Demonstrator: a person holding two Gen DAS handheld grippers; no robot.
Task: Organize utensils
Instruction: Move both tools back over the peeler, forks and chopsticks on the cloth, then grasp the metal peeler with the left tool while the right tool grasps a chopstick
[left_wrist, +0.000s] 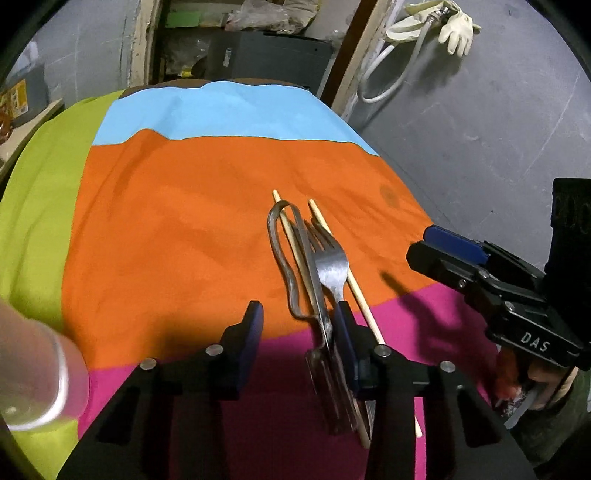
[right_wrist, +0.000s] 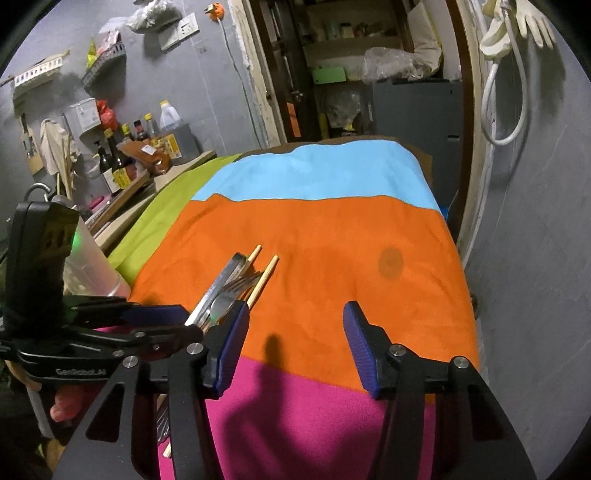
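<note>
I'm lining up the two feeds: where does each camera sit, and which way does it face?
Left wrist: behind the left tool, looking down across the striped cloth at the utensil pile; the right tool shows too.
Right wrist: behind the right tool, facing the same cloth; the left tool and a fingertip show.
Both share pile, cloth, hanging gloves.
</note>
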